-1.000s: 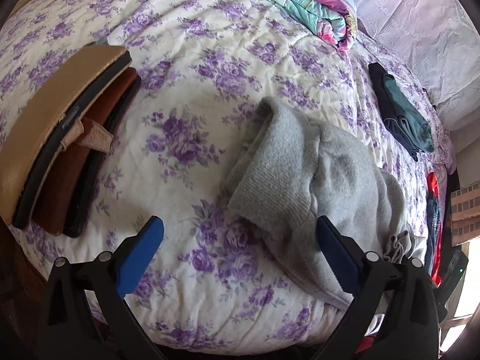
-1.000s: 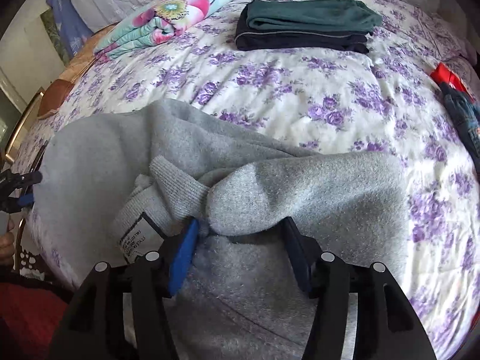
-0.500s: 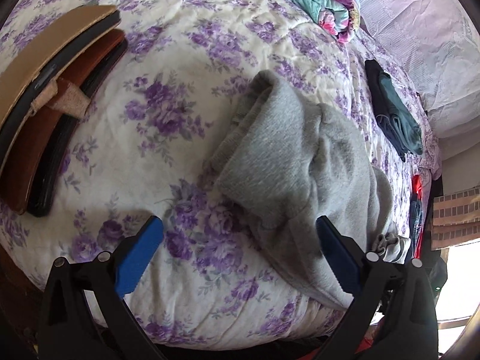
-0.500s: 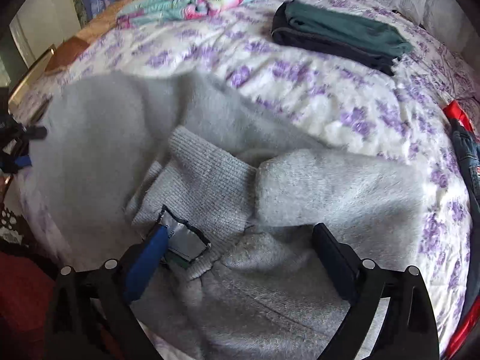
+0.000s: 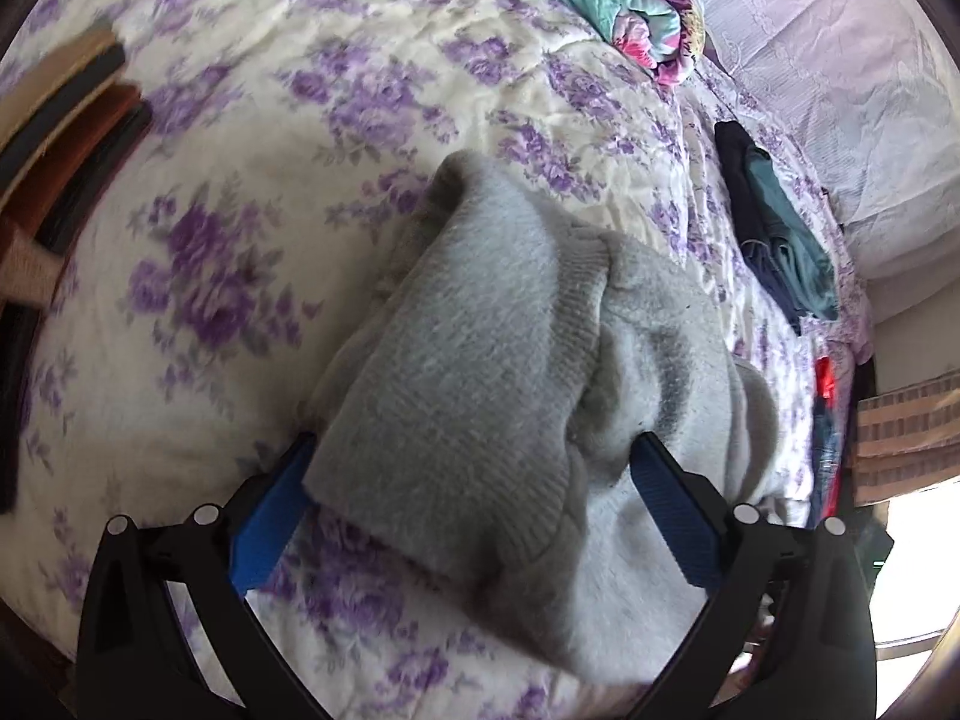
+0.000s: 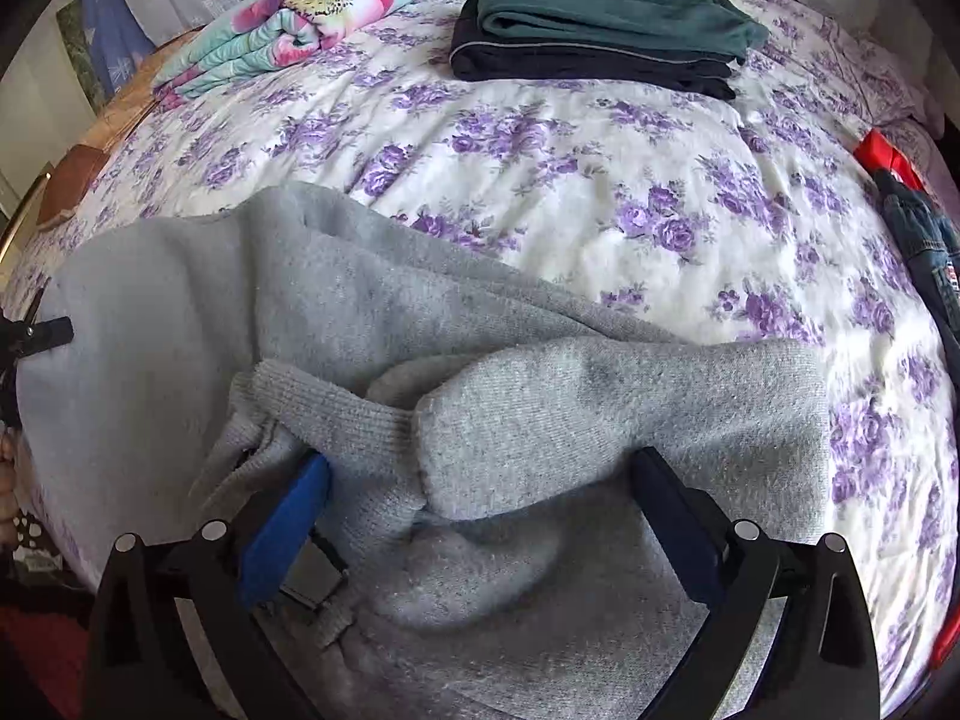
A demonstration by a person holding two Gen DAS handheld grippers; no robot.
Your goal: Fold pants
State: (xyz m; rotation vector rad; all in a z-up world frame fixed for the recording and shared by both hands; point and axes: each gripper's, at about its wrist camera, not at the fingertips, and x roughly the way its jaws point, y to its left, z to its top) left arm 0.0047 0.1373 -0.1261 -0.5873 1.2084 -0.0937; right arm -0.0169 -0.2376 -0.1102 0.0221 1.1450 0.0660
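Grey fleece pants point(image 6: 540, 420) lie bunched on a bedspread point(image 6: 600, 192) printed with purple flowers, near the bed's close edge. The right gripper point(image 6: 477, 483) stands over the heap with its jaws spread wide, having just been opening; a folded leg end and a ribbed cuff lie between the blue pads, and neither pad presses on the cloth. A sewn-in label point(image 6: 312, 576) shows just beside the left-hand pad. The left gripper point(image 5: 474, 468) is likewise open and straddles another ribbed end of the same pants point(image 5: 492, 372), the fabric lying between its fingers without being pinched. Well apart, toward the pillows, rest a stack of folded dark garments point(image 6: 600, 36) and a rolled floral quilt point(image 6: 300, 18). Jeans point(image 6: 924, 240) lie at the right edge.
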